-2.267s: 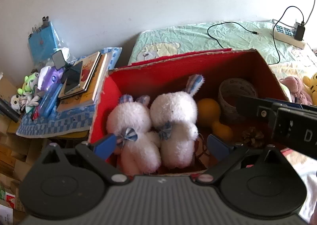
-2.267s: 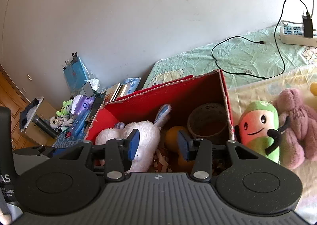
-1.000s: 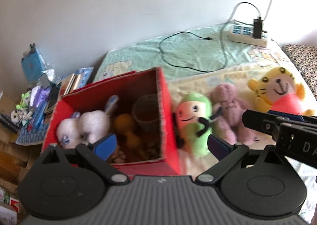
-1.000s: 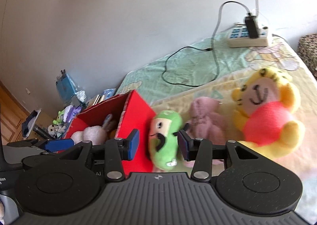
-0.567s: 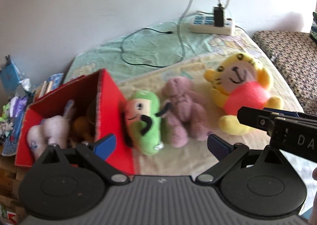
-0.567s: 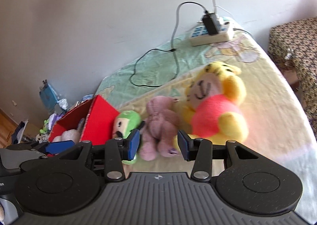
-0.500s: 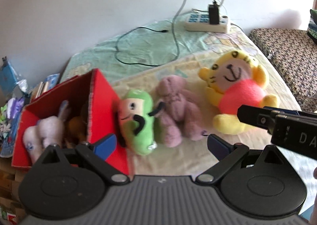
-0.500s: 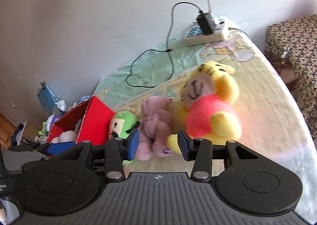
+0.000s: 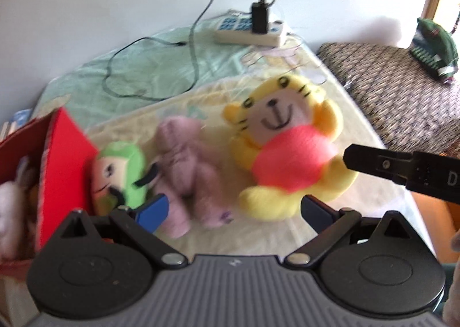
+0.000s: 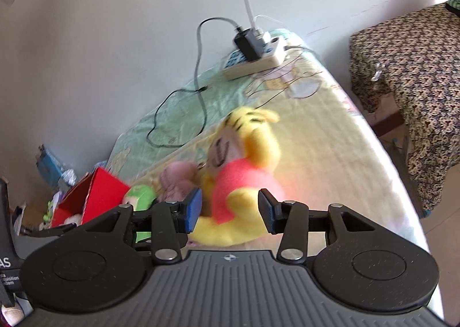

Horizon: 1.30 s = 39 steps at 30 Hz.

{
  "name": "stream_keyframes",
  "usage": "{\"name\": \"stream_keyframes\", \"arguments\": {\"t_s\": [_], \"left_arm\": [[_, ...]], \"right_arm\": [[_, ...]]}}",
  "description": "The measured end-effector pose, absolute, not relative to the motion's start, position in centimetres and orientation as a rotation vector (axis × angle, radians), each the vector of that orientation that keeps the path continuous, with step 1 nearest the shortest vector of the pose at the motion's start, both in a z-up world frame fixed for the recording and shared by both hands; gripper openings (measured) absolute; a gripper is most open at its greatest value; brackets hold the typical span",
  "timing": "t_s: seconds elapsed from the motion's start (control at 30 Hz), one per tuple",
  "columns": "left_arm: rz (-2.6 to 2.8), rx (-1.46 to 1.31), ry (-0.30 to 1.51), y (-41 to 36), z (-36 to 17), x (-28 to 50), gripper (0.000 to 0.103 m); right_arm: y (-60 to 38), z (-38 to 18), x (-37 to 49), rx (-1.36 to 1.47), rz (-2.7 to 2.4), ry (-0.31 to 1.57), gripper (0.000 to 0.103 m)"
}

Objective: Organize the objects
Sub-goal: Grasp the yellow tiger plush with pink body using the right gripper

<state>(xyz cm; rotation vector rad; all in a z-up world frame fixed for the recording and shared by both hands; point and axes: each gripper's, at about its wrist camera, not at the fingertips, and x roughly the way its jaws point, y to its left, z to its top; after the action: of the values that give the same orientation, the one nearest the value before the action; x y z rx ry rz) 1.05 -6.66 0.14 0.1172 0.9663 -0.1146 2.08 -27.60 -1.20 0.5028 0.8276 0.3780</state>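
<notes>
Only partial print: white "D" on right gripper (image 9: pixel 402 171); "AS" on left gripper (image 10: pixel 5 263) body, rest cropped.

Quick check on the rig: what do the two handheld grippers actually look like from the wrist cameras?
Both match: a dark grey ribbed body, two round black hubs, black linkage arms with silver pivot screws, and blue finger pads. The left gripper also sees the right gripper side-on, a black bar with white lettering.
</notes>
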Motion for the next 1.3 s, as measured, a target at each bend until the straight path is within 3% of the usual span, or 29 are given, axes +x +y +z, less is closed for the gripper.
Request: {"name": "stream_keyframes", "arguments": {"t_s": [0.43, 0.63, 0.73, 0.8, 1.07, 1.3], "left_arm": [[-0.330, -0.062, 1.014, -9.0, -3.2, 5.9, 0.098], [-0.350, -0.089, 1.087, -9.3, -5.6, 7.9, 0.091], [-0.369, -0.132, 1.114, -9.0, -6.5, 8.8, 0.091], [-0.384, -0.135, 1.115, -9.3, -6.6, 9.2, 0.085], [-0.414, -0.111, 1.096, -10.0, -6.2, 9.1, 0.073], [-0.409, -0.045, 1.039, -10.4, -4.0, 6.8, 0.072]], "right_arm": [[-29.3, -6.1, 8.2, 0.732, 0.421, 0.965, 0.052], [-29.0, -7.8, 10.3, 0.747, 0.421, 1.009, 0.053], [-29.1, -8.5, 10.9, 0.753, 0.423, 1.018, 0.059], [-29.1, -8.8, 11.3, 0.760, 0.428, 1.027, 0.060], [-29.5, -8.3, 10.6, 0.778, 0.453, 1.031, 0.047], [-29.2, -6.4, 8.5, 0.787, 0.478, 0.996, 0.044]]}}
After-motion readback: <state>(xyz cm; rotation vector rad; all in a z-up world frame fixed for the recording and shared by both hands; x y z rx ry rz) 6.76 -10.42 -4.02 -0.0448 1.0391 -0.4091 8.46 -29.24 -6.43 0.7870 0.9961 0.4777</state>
